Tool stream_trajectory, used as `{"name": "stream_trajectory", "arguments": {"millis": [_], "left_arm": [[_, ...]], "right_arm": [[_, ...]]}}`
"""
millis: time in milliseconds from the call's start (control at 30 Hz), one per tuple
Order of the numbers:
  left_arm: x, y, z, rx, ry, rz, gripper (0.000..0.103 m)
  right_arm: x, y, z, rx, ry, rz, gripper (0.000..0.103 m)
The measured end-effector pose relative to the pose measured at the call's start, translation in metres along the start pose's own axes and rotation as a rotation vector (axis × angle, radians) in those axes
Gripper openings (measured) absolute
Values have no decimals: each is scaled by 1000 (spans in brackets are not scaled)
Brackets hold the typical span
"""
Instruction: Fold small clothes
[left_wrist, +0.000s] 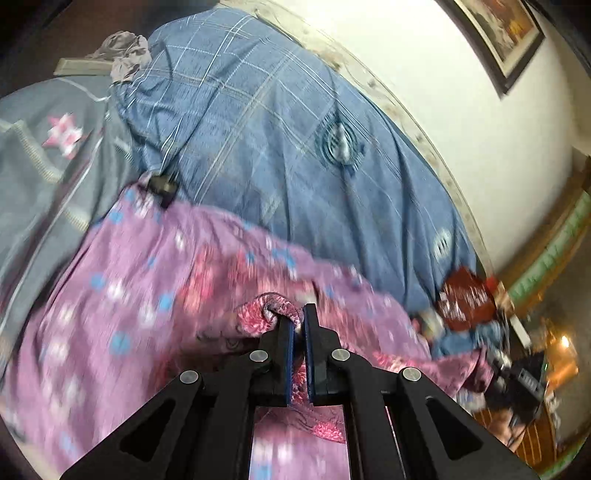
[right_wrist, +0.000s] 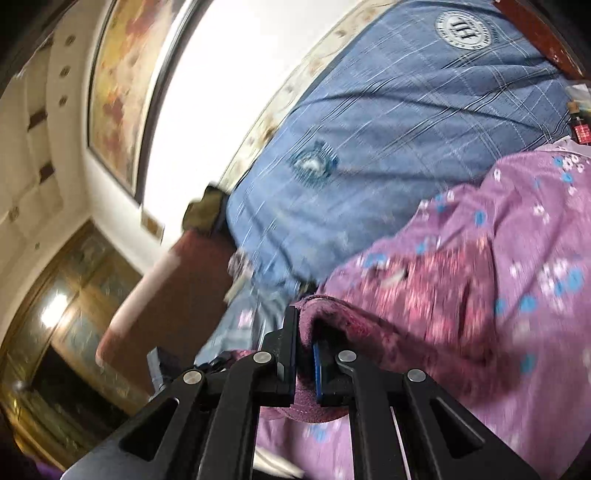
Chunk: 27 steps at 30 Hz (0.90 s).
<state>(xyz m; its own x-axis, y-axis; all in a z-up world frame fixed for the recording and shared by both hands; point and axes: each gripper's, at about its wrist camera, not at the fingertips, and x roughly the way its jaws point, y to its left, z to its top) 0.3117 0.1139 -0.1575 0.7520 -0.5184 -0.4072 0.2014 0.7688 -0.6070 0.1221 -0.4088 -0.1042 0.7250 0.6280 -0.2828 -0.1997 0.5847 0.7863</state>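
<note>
A purple flowered garment (left_wrist: 155, 295) with blue and white blossoms and a darker red patterned border hangs spread over the bed. My left gripper (left_wrist: 299, 314) is shut on a bunched fold of its red border, lifted off the bed. In the right wrist view the same purple garment (right_wrist: 498, 258) fills the right half, and my right gripper (right_wrist: 306, 332) is shut on its thick maroon hem. At the far end of the cloth in the left wrist view a black gripper tip (left_wrist: 162, 186) shows, pinching the edge. Both views are blurred by motion.
The bed is covered by a blue checked quilt (left_wrist: 295, 122) with round emblems, a grey pillow (left_wrist: 44, 147) with a pink star and a crumpled grey cloth (left_wrist: 125, 51) at its head. A white wall with framed pictures (right_wrist: 118, 85) runs behind. A red packet (left_wrist: 465, 299) lies near clutter at right.
</note>
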Motion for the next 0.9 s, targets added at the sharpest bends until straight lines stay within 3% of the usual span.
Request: {"name": "stream_trajectory", "arguments": {"millis": [100, 233, 300, 333, 367, 433, 533, 600, 633, 700, 767, 800, 900], "left_arm": [[45, 4, 21, -34, -54, 37, 3], [118, 23, 23, -86, -104, 110, 3], [155, 32, 17, -86, -72, 189, 3], [171, 37, 16, -93, -29, 244, 3], [180, 41, 15, -108, -7, 255, 3], [184, 41, 17, -127, -34, 238, 6], [182, 36, 23, -118, -61, 201, 8], [174, 35, 23, -148, -90, 164, 11], [173, 35, 22, -169, -108, 138, 18], [167, 30, 19, -177, -137, 100, 34], [159, 33, 19, -151, -153, 131, 61], [153, 32, 18, -137, -185, 170, 64], [127, 48, 16, -179, -230, 192, 65]], "right_arm": [[43, -34, 25, 51, -40, -65, 6], [89, -84, 40, 134, -102, -242, 14], [104, -109, 43, 205, -101, -261, 37], [110, -125, 41, 238, -125, -277, 58], [111, -131, 40, 245, -152, -302, 61], [117, -136, 43, 232, -151, -337, 61], [117, -119, 44, 107, -168, -347, 61], [125, -105, 36, 43, -89, -307, 55], [133, -95, 30, 1, -16, -282, 49], [152, -73, 10, -115, 125, -287, 41], [177, -50, -17, -222, 283, -276, 35], [183, -44, -26, -239, 321, -273, 35], [217, -30, -57, -268, 481, -235, 35]]}}
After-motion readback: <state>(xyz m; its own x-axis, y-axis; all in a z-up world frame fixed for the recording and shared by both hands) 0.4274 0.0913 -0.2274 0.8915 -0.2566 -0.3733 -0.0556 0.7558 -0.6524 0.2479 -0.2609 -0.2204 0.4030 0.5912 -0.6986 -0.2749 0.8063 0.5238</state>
